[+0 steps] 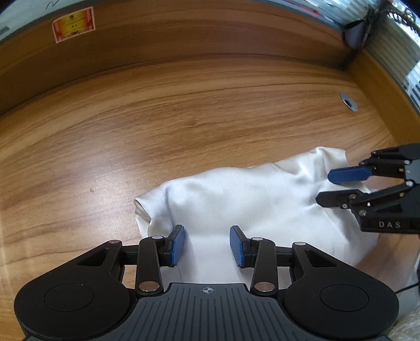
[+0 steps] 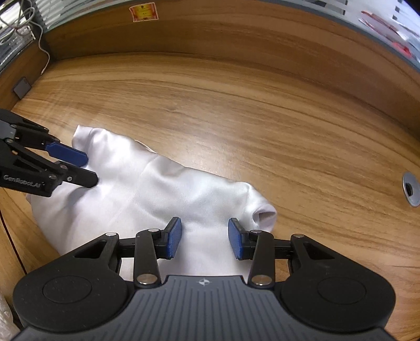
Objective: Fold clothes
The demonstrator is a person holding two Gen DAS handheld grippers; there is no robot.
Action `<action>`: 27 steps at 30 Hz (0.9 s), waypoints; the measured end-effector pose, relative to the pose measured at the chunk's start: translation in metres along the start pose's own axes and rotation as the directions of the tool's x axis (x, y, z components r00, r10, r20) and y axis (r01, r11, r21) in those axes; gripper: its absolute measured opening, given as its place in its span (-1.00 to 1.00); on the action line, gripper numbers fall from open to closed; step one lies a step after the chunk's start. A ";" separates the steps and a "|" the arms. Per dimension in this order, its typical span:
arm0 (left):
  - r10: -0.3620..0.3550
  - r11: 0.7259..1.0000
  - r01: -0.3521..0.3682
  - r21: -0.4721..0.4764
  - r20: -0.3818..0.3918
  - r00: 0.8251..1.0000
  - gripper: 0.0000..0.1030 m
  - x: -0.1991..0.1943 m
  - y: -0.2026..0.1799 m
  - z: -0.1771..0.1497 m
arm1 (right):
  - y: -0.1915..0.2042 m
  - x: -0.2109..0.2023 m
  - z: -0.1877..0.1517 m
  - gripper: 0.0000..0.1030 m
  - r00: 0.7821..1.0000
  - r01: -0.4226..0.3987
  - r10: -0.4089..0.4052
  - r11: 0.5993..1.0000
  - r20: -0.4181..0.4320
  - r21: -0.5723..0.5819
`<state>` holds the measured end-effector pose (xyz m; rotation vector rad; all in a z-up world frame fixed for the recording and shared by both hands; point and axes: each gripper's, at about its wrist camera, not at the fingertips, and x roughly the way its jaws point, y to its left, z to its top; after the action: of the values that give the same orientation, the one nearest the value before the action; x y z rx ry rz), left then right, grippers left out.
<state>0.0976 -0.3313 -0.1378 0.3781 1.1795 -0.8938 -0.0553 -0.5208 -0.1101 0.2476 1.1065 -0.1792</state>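
A white garment [image 1: 236, 194] lies bunched on the wooden table [image 1: 157, 126], one short sleeve sticking out on each side. My left gripper [image 1: 206, 230] hangs just above the garment's left part, open, its blue pads apart with cloth showing between them and nothing pinched. In the right wrist view the same garment [image 2: 157, 188] spreads across the lower left. My right gripper [image 2: 204, 223] is open over its right part, near the sleeve opening. Each gripper appears in the other's view: the right gripper [image 1: 324, 187] at the garment's right end, the left gripper [image 2: 90, 169] at its left end.
A raised wooden back panel [image 1: 183, 52] with a red and yellow sticker [image 1: 73, 25] bounds the table's far side. A metal cable grommet [image 1: 348, 101] sits in the tabletop to the right. A white cable [image 2: 44, 52] hangs at the far left corner.
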 end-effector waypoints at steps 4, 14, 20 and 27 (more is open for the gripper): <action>-0.007 1.000 0.008 -0.027 0.010 1.000 -0.10 -0.011 0.001 0.001 | 0.004 -0.018 0.000 -0.13 1.000 0.005 -0.005 1.000 0.020 0.000; 0.013 1.000 -0.012 -0.017 0.056 0.998 0.14 -0.043 -0.009 -0.010 | 0.015 -0.059 -0.023 0.00 0.998 0.009 -0.010 1.000 0.056 0.022; 0.028 0.999 -0.026 -0.036 0.044 0.999 0.15 -0.042 -0.012 -0.026 | 0.024 -0.062 -0.038 0.00 0.998 0.007 -0.008 1.000 0.054 0.026; 0.048 0.998 -0.047 -0.049 0.025 0.999 0.15 -0.029 -0.009 -0.040 | 0.024 -0.033 -0.058 0.00 0.999 0.036 -0.036 0.999 -0.006 -0.001</action>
<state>0.0626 -0.2978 -0.1251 0.3531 1.1617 -0.8257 -0.1133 -0.4809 -0.1023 0.2276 1.1172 -0.2098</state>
